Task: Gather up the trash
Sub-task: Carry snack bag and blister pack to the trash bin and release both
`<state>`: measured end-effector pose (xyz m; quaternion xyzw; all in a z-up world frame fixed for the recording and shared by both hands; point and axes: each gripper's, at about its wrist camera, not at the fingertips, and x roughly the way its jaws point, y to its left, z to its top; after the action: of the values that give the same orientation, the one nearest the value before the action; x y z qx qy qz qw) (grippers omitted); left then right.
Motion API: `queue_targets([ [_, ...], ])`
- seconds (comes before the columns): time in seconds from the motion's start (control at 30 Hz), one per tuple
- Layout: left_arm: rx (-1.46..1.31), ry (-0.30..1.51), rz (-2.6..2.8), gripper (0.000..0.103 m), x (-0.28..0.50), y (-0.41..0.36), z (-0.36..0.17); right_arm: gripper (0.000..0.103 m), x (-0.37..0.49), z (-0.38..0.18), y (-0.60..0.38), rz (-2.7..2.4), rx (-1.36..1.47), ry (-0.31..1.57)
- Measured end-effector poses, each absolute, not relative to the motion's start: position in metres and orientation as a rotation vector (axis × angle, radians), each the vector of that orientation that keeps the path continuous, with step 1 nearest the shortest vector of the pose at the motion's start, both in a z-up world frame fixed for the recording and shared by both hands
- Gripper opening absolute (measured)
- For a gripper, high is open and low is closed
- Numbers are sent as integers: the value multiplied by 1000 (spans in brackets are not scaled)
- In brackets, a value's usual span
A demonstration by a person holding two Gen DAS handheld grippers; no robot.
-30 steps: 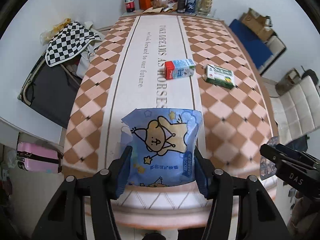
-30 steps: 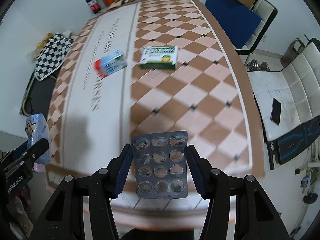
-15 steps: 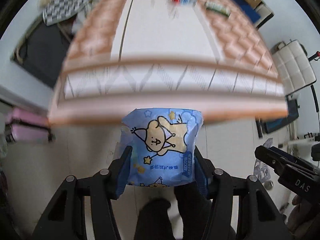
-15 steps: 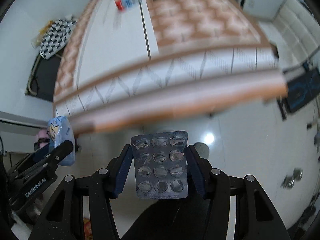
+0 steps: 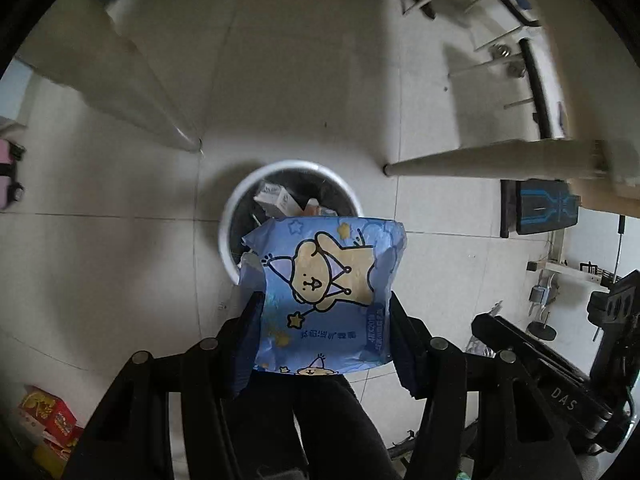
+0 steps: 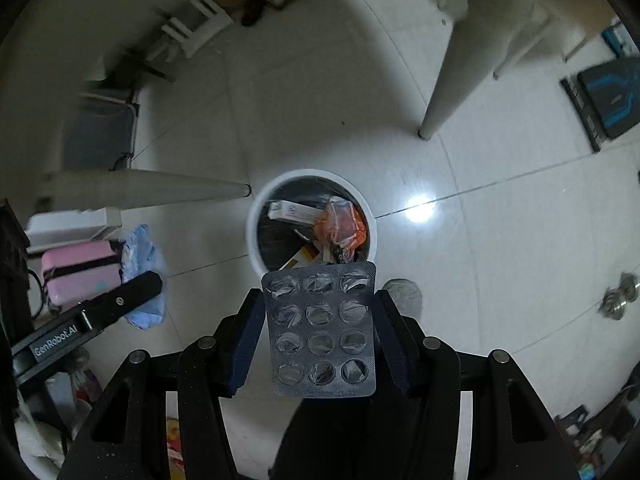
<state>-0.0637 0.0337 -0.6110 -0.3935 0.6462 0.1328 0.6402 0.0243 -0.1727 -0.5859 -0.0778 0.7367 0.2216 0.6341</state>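
Observation:
My left gripper (image 5: 322,312) is shut on a blue cartoon-bear packet (image 5: 324,292), pointing steeply down at the floor. Just beyond the packet stands a round white trash bin (image 5: 232,208) holding boxes and wrappers. My right gripper (image 6: 320,320) is shut on an emptied silver blister pack (image 6: 322,328), also aimed downward near the same white bin (image 6: 256,208), which shows a white carton and an orange wrapper inside. The left gripper with its blue packet (image 6: 142,272) appears at the left of the right wrist view. The right gripper's black body (image 5: 560,368) shows at the lower right of the left wrist view.
Pale table legs (image 5: 480,160) (image 6: 152,190) slant over the tiled floor beside the bin. A pink case (image 6: 80,272) lies at the left, a black and blue mat (image 5: 540,208) at the right, and red boxes (image 5: 48,416) at the lower left. A dark trouser leg fills the bottom middle.
Both grippers have swung down from the patterned tabletop past its edge to the floor, still holding their items. The trash bin has come into view below them.

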Motion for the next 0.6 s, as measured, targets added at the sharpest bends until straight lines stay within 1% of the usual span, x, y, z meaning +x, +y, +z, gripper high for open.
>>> queue_targets([
  [0.03, -911, 1480, 301, 56, -62, 34, -625, 57, 27, -608, -175, 505, -167, 1703],
  [0.07, -926, 1489, 300, 63, -57, 35, -641, 57, 29, -628, -177, 502, -149, 1719],
  [0.1, -942, 1492, 297, 67, -54, 36, -653, 57, 32, -643, -177, 503, -134, 1735],
  [0.17, -960, 1507, 303, 94, -51, 37, -674, 57, 37, -679, -176, 505, -112, 1768],
  [0.2, -965, 1511, 304, 98, -55, 38, -680, 57, 40, -692, -176, 507, -102, 1781],
  [0.27, -963, 1518, 320, 99, -58, 39, -688, 58, 45, -717, -172, 522, -71, 1817],
  [0.3, -966, 1519, 329, 99, -62, 41, -689, 61, 44, -730, -171, 535, -55, 1832],
  [0.33, -964, 1522, 346, 99, -65, 42, -690, 67, 45, -738, -169, 540, -48, 1839],
  [0.37, -958, 1526, 357, 99, -69, 41, -686, 79, 44, -744, -167, 549, -46, 1843],
  [0.4, -945, 1529, 368, 99, -72, 42, -684, 82, 41, -747, -163, 549, -54, 1842],
  [0.43, -933, 1528, 378, 99, -75, 42, -680, 82, 41, -748, -163, 546, -66, 1836],
  [0.47, -921, 1530, 392, 99, -79, 42, -676, 85, 40, -748, -161, 552, -79, 1831],
  [0.5, -903, 1531, 404, 99, -82, 43, -673, 94, 38, -747, -159, 552, -102, 1825],
  [0.53, -887, 1533, 414, 99, -84, 44, -669, 97, 37, -745, -158, 548, -126, 1815],
  [0.6, -857, 1533, 437, 99, -90, 45, -661, 98, 33, -738, -156, 549, -161, 1801],
])
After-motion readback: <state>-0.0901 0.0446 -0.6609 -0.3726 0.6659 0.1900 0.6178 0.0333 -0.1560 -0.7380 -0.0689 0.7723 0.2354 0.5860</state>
